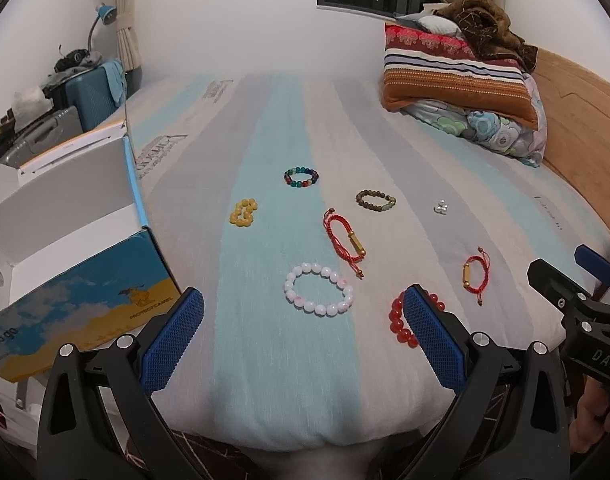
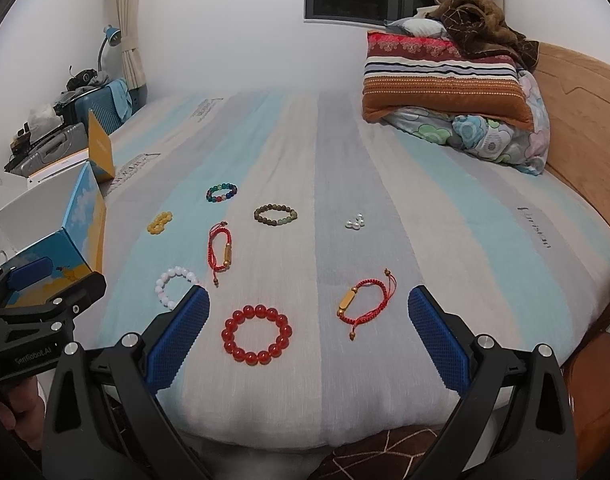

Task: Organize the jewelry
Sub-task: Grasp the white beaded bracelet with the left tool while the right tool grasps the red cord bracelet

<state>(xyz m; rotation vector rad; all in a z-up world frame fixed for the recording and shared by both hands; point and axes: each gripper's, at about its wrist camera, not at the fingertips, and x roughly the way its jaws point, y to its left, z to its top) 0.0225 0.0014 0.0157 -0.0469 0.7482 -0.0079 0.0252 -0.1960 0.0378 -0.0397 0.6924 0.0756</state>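
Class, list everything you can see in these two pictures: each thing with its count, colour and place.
Bead bracelets: 5; white, red, yellow, multicolour, olive-brown; on bed.
Cord bracelets: 2, red with gold tube; middle, right.
Pearls: small cluster, white, far right.
Box: 1, blue-yellow, open, left bed edge.
Bed: 1, striped cover.
Pillows: stacked, striped, far right.
Suitcases: teal, grey; left.
Lamp: 1, blue.
Left gripper: open.
Right gripper: open.
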